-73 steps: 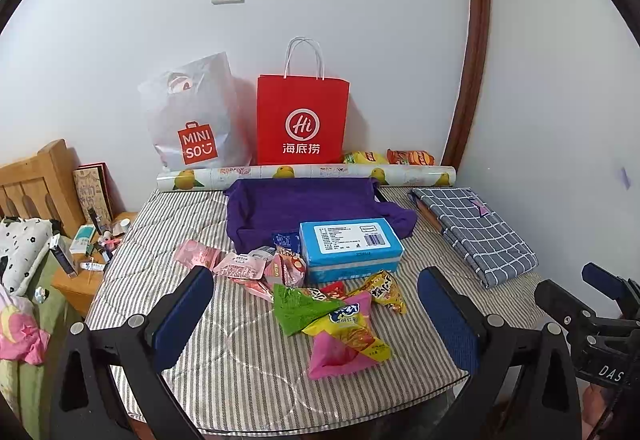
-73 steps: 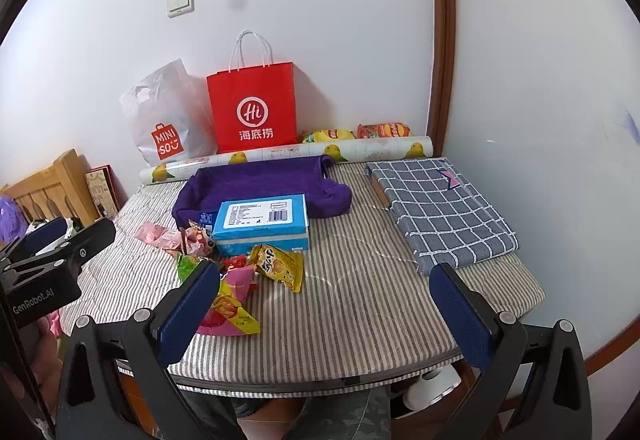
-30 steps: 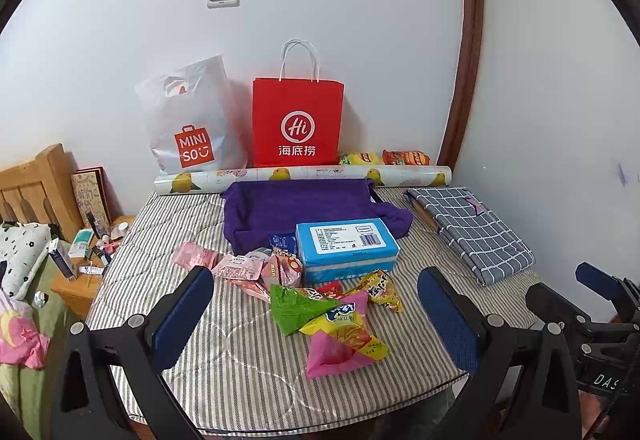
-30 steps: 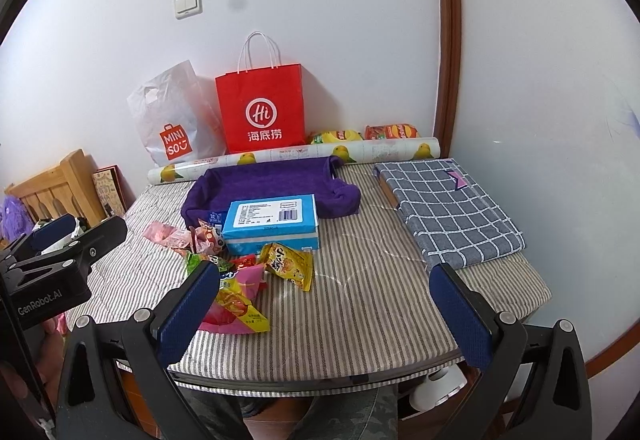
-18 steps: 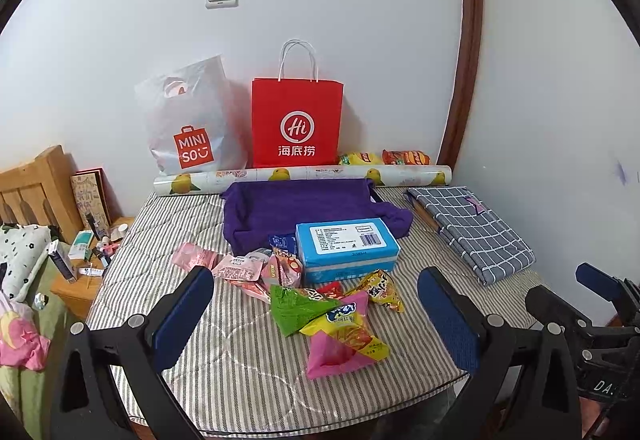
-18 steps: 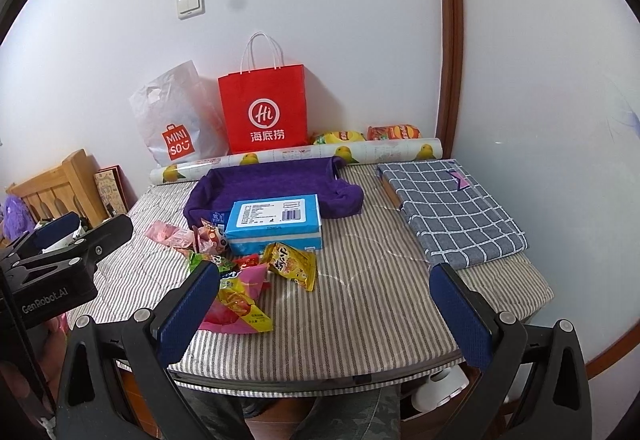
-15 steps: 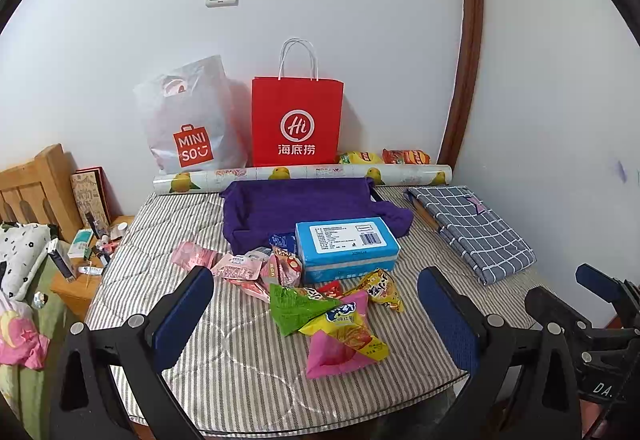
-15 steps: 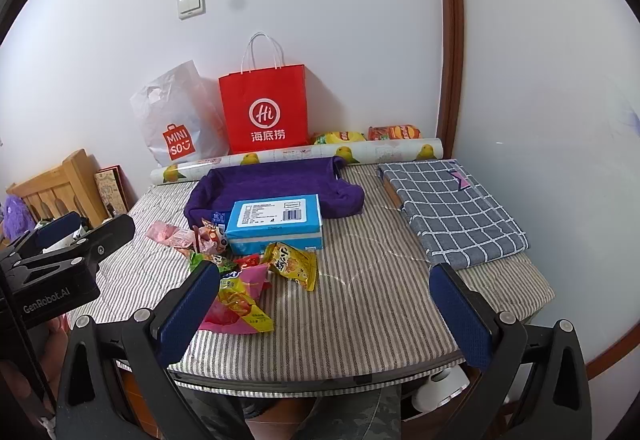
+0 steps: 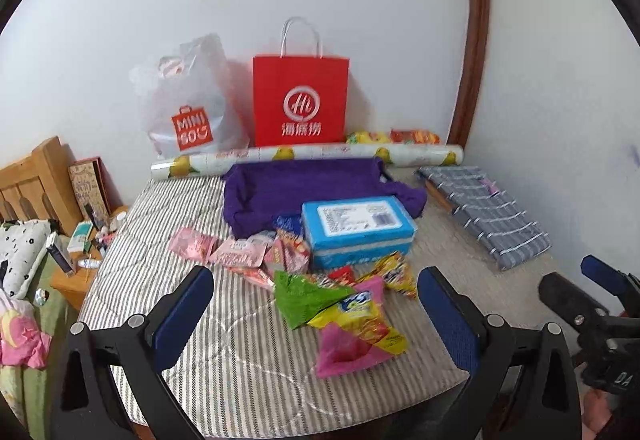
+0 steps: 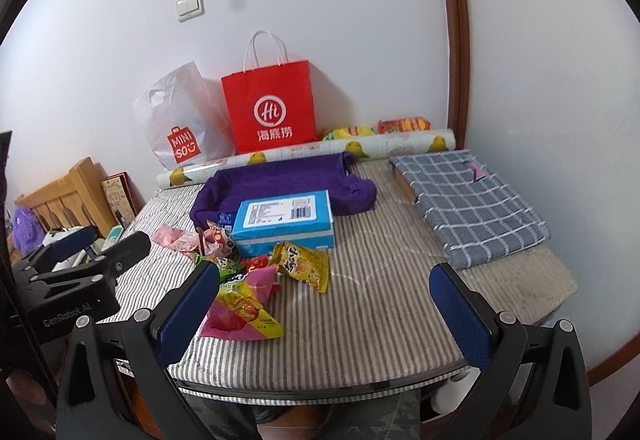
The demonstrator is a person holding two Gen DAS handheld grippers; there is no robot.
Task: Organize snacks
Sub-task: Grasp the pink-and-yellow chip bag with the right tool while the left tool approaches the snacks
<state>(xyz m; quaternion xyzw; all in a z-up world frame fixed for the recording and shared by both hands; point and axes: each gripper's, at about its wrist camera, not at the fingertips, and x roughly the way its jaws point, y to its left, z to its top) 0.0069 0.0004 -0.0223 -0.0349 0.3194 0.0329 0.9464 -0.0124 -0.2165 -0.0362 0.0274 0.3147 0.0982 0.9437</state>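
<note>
Both the left hand-held gripper [image 9: 316, 304] and right hand-held gripper [image 10: 324, 296] were held released; snack packets [image 9: 352, 316] were positioned ahead on the worktop [image 10: 380, 304].

Both grippers [image 9: 316, 310] [image 10: 324, 306] agape, empty.

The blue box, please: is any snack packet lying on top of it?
No; the blue box shows a bare label, with the snack packets beside it.
</note>
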